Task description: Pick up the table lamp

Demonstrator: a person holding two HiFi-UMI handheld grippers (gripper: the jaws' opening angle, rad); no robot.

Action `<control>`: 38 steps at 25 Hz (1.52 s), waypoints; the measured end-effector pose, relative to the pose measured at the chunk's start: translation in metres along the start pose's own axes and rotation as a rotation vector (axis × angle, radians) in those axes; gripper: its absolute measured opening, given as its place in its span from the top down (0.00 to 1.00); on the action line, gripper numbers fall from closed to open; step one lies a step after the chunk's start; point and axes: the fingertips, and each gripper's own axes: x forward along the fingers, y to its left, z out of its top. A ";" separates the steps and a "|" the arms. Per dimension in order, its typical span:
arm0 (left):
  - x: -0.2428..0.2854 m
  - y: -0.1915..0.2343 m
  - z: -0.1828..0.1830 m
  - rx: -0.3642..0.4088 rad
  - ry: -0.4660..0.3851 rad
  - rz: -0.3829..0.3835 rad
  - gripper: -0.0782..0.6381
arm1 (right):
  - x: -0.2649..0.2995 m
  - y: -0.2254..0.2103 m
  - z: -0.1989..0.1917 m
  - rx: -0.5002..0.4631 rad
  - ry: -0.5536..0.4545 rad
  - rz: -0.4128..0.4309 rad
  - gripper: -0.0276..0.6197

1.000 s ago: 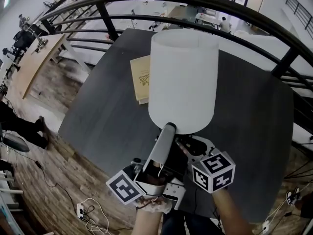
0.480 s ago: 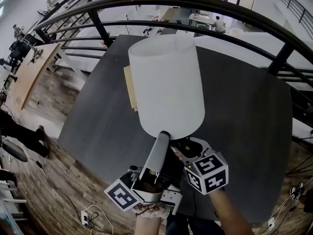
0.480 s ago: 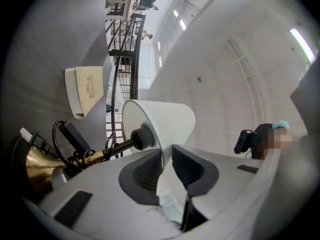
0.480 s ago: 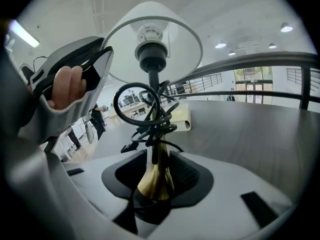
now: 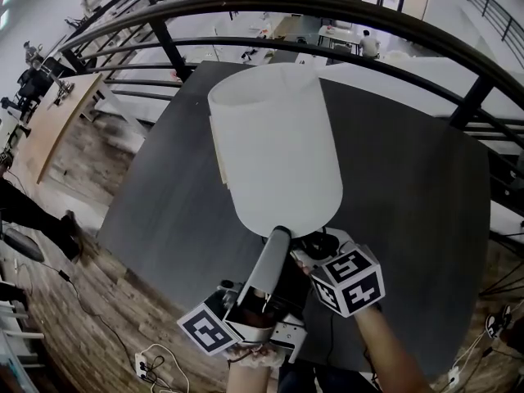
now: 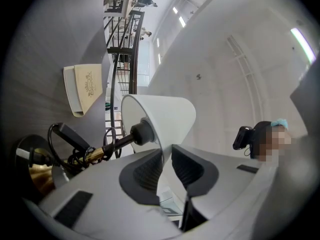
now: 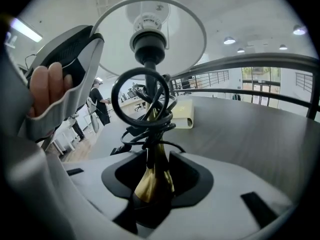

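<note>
Pinching the lampshade (image 6: 165, 115) rim, the left gripper (image 6: 167, 155) holds; the right gripper (image 7: 152, 159), jaws just opened around the brass stem (image 7: 152, 181), grips nothing, so the thin shade could buckle or slip.

Lampshade (image 5: 274, 150) blocks table (image 5: 409, 187) centre; book (image 6: 86, 86) behind; railing (image 5: 327, 6) rims far edge; right side free.

Table lamp (image 5: 278, 150) held tilted at the centre of the head view, over the dark bench (image 5: 409, 203).
Its white drum shade (image 6: 165, 116) leans toward the upper left, open top facing up. 1 black socket (image 7: 148, 39) sits inside it above a brass stem (image 7: 150, 179) wound with black cord (image 7: 142, 101). The left gripper (image 6: 166, 156) jaws, which have just been closing, pinch the shade's lower rim. The stem stands between the right gripper (image 7: 156, 159) jaws, which have just been opening.
</note>
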 end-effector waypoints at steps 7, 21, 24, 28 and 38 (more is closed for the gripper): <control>0.001 -0.002 0.000 0.006 0.008 0.000 0.77 | 0.006 -0.002 0.002 -0.032 0.038 0.065 0.70; -0.006 -0.004 -0.004 0.086 0.004 -0.046 0.78 | 0.004 0.001 0.001 -0.047 -0.030 0.062 0.71; -0.009 -0.002 -0.008 0.107 0.016 -0.038 0.78 | 0.002 0.000 0.002 -0.038 -0.065 0.050 0.71; -0.009 -0.007 -0.006 0.104 0.015 -0.035 0.78 | 0.000 0.006 0.007 -0.022 -0.089 0.050 0.72; -0.005 -0.038 -0.004 0.118 0.014 -0.071 0.78 | -0.018 0.020 0.032 -0.021 -0.152 0.039 0.72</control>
